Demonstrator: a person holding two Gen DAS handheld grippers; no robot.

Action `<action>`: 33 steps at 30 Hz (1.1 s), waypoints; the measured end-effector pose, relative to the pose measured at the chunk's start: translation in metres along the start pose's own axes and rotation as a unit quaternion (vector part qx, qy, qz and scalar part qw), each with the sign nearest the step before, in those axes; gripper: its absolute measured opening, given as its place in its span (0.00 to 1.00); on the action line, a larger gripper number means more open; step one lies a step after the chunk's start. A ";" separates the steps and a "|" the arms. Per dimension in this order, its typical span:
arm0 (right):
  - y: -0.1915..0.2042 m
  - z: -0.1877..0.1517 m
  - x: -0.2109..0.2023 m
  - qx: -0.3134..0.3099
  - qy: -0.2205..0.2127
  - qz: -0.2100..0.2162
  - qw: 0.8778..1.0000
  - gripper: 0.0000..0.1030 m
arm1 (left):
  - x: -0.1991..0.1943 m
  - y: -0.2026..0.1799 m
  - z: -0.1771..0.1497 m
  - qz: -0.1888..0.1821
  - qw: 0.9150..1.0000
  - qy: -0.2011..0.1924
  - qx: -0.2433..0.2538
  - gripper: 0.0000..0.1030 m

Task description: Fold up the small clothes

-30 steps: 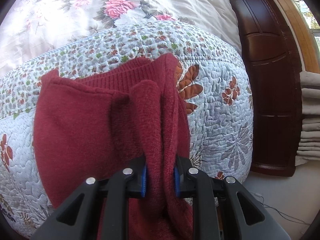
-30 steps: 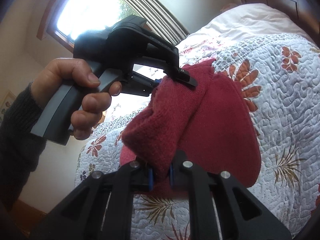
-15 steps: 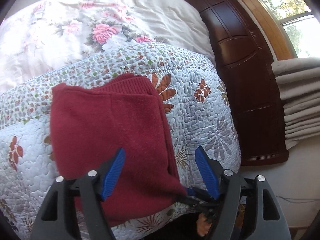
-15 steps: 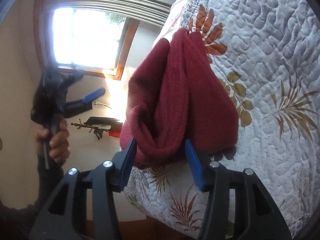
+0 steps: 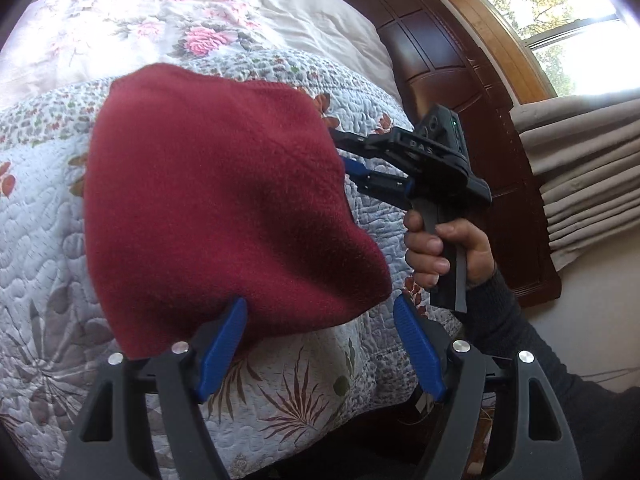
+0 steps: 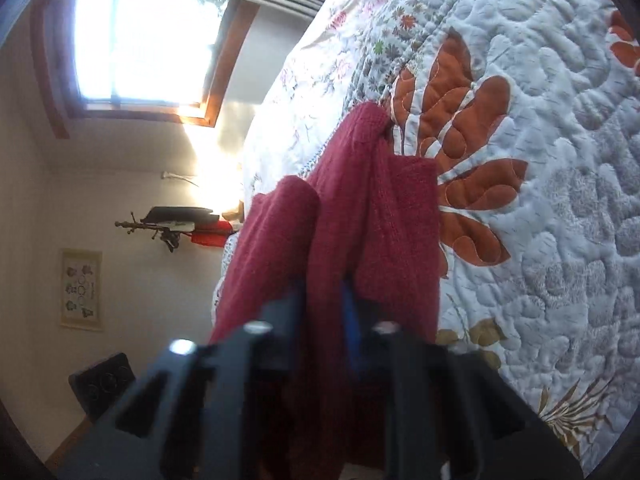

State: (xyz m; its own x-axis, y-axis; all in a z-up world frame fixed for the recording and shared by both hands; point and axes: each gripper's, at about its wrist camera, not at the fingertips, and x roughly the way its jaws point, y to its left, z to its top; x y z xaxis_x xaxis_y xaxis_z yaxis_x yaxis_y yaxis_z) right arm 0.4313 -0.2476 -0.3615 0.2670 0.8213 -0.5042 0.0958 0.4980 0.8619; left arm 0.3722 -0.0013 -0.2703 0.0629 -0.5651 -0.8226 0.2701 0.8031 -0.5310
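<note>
A dark red knit garment (image 5: 216, 200) lies folded in a thick bundle on the quilted bed cover (image 5: 40, 280). My left gripper (image 5: 320, 344) is open at the bundle's near edge, its blue pads (image 5: 224, 344) spread wide with only the hem between them. In the same view my right gripper (image 5: 344, 156), held by a hand (image 5: 444, 252), reaches in from the right to the bundle's side edge. In the right wrist view the right gripper (image 6: 328, 304) is shut on an upright fold of the red garment (image 6: 384, 232). Cloth hides most of its pads.
A floral duvet (image 5: 200, 12) lies beyond the quilt. A dark wooden headboard (image 5: 460, 80) and pleated beige curtains (image 5: 580, 184) stand at the right. The bed's edge drops off just below my left gripper. A window (image 6: 140, 48) and wall shelf (image 6: 176, 224) show in the right wrist view.
Both grippers held the garment a second ago, then let go and opened. Now the left stays open and sits farther back, while the right has shut again on a fold at the side.
</note>
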 end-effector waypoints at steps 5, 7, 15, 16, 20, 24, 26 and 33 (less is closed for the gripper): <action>0.017 0.002 -0.035 -0.050 -0.072 -0.027 0.996 0.04 | 0.013 0.002 0.001 -0.019 1.000 0.007 -0.011 0.74; -0.008 0.011 -0.026 -0.010 -0.064 -0.048 0.997 0.04 | 0.024 0.002 0.002 -0.022 0.999 0.021 -0.013 0.74; 0.005 -0.001 -0.046 -0.016 -0.090 -0.030 0.995 0.37 | 0.041 -0.002 -0.002 -0.037 0.998 0.044 -0.011 0.74; 0.011 0.000 -0.047 -0.013 -0.081 -0.012 0.997 0.45 | 0.040 -0.004 -0.004 -0.039 0.998 0.043 -0.011 0.74; 0.026 0.010 -0.013 0.001 -0.016 0.031 0.999 0.58 | 0.038 -0.007 -0.011 -0.045 0.998 0.040 -0.015 0.74; 0.033 0.007 0.003 -0.010 -0.007 0.030 0.999 0.08 | 0.029 -0.004 -0.017 -0.046 0.998 0.034 -0.018 0.74; 0.035 0.004 -0.018 -0.026 -0.042 0.023 0.999 0.07 | 0.021 -0.002 -0.021 -0.048 0.998 0.028 -0.021 0.74; -0.036 0.008 -0.008 0.042 -0.044 -0.013 0.998 0.08 | -0.010 0.004 -0.017 -0.105 0.994 -0.007 -0.036 0.74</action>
State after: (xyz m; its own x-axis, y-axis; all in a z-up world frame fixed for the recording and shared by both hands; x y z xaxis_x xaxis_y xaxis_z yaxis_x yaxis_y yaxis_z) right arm 0.4339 -0.2743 -0.3886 0.3463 0.7784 -0.5235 0.1830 0.4913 0.8516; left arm 0.3568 0.0109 -0.2682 0.0264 -0.7234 -0.6899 0.2087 0.6789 -0.7039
